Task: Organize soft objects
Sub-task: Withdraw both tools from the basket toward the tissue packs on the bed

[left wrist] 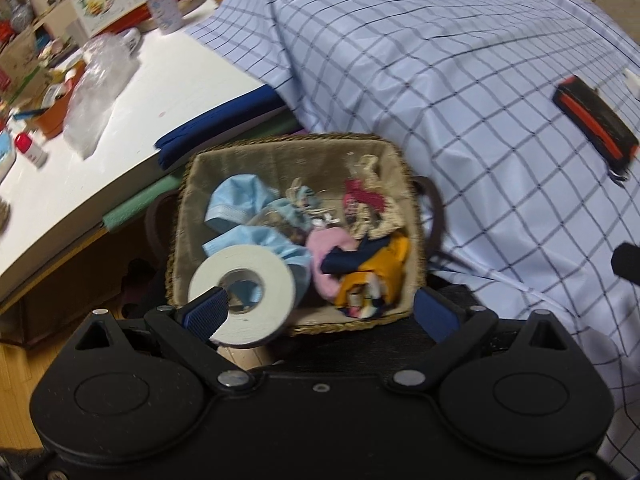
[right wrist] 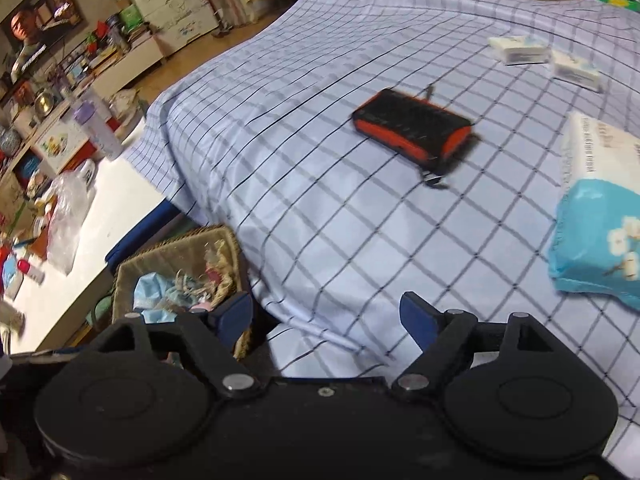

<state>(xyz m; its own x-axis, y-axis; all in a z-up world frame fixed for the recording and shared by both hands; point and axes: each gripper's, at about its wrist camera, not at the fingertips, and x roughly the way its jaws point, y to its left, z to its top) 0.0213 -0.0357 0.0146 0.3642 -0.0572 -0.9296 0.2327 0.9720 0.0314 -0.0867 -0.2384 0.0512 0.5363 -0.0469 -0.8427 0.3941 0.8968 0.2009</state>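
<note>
Your left gripper (left wrist: 320,312) and right gripper (right wrist: 328,316) both gape wide, gripping nothing. One woven basket (left wrist: 192,184) holds the soft objects and one white tape roll (left wrist: 244,284), beside the checked bedspread (right wrist: 320,208)'s near-left corner; cluttered white table (left wrist: 168,80) beyond.

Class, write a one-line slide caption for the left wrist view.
Open left gripper above a woven basket of soft items, white tape roll at its front.
</note>
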